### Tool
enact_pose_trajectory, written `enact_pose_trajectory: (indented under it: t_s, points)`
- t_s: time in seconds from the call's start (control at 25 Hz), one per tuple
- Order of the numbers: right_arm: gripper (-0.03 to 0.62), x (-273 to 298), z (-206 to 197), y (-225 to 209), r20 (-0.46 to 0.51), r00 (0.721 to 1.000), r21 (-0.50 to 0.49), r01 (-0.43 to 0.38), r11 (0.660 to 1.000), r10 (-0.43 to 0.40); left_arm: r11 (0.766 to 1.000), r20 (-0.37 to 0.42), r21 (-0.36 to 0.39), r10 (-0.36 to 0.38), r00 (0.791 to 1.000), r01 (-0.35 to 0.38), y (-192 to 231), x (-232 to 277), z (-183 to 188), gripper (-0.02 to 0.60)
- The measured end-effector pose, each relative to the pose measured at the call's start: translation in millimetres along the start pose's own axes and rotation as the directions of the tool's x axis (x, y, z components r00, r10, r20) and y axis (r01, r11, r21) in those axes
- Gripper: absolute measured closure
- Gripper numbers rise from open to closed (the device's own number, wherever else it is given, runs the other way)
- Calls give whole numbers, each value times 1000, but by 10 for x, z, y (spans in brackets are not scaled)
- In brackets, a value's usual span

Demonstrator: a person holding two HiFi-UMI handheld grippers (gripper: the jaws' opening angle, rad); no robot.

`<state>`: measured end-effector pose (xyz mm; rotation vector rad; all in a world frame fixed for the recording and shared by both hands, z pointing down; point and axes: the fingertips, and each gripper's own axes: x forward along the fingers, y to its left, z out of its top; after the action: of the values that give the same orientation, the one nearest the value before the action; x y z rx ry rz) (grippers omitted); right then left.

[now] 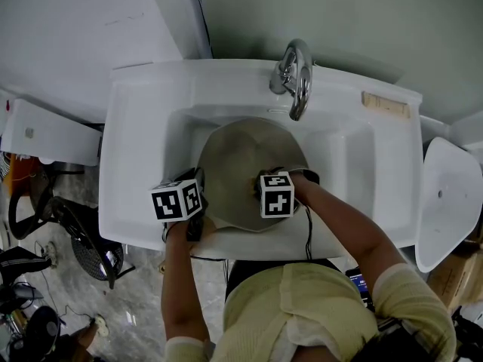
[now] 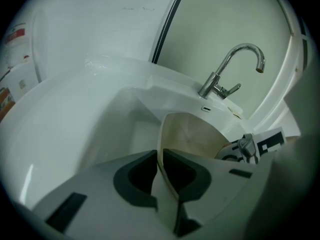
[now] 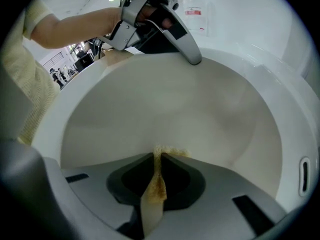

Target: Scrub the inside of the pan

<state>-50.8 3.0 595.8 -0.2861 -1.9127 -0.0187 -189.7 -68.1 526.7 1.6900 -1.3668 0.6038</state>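
The fingers (image 2: 132, 176) of the left gripper (image 2: 159, 159) are clamped on the thin rim of the pan (image 2: 192, 134), which runs up between them. The fingers (image 3: 127, 179) of the right gripper (image 3: 157, 156) pinch a flat yellowish scrub pad (image 3: 155, 184), whose frayed tip touches the pan's inner surface. The white sink (image 1: 136, 127) fills the middle of the head view, and the pale, round pan (image 1: 241, 153) lies in its basin, tilted toward the person. The left gripper (image 1: 198, 185) is at the pan's left edge, and the right gripper (image 1: 258, 188) reaches into the bowl. The chrome faucet (image 1: 296, 78) curves over the pan's far rim. A small tan block (image 1: 386, 104) rests on the sink's back ledge.
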Motion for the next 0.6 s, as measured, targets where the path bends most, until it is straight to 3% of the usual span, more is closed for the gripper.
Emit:
enact_pose_trajectory:
  t_s: [0.4,0.6]
  points:
    - [532,-11,-177,-253,-97,993,68,72,995,-65,1000,0,1,-1,1000,1,-3,-6,-1,491]
    - [533,-13,-193,-397,-96,989,116,125,985,-114,1000,1,4,-1,1000,1,-1,-11,0,491]
